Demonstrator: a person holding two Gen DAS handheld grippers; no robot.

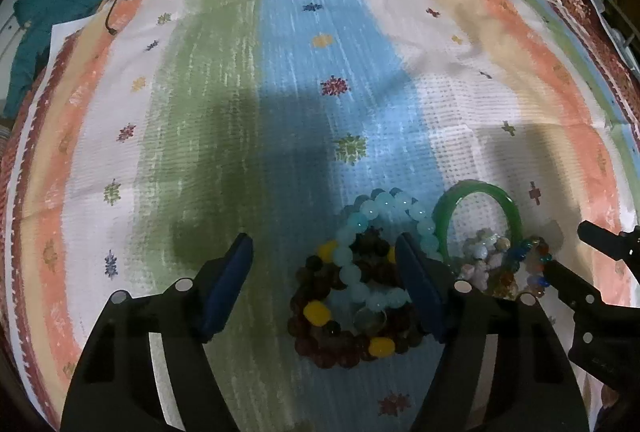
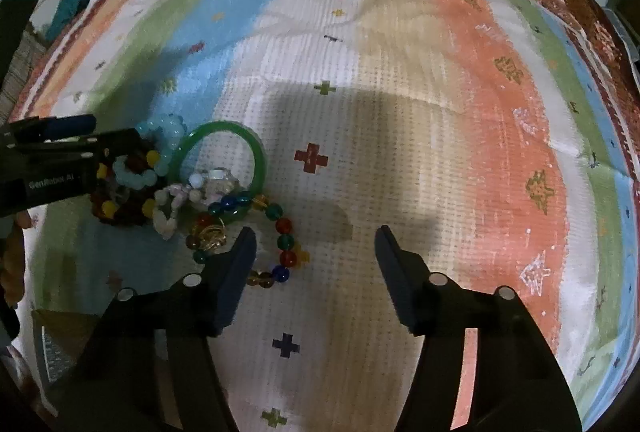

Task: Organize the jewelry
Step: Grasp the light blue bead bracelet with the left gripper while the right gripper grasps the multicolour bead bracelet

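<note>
Blue-padded jaws of the left gripper (image 1: 324, 272) are seen parted, with no pad pressing on anything; part of the heap lies between them. The right gripper (image 2: 314, 264) is likewise released, its jaws apart over bare cloth, with only the edge of the multicoloured glass-bead bracelet (image 2: 280, 228) just beside its left pad.

The jewelry is piled in one tangle on the striped woven cloth (image 1: 280, 71). Nearest lies the dark brown wooden-bead bracelet with yellow beads (image 1: 320, 336), overlaid by the pale aqua round-bead bracelet (image 1: 360, 228). Beyond and to the right stands the green glass bangle (image 1: 516, 216), with the pale pink and white stone-chip bracelet (image 2: 172, 203) lying across its ring.

Risks are judged as follows:
- Two overlapping strands may be pinched together, because the aqua beads rest on the brown ones.
- Round beads may slip from the pads.
- The bangle may be dragged or rolled if an interlaced strand is lifted.
- The two grippers, near one another, may collide.
</note>
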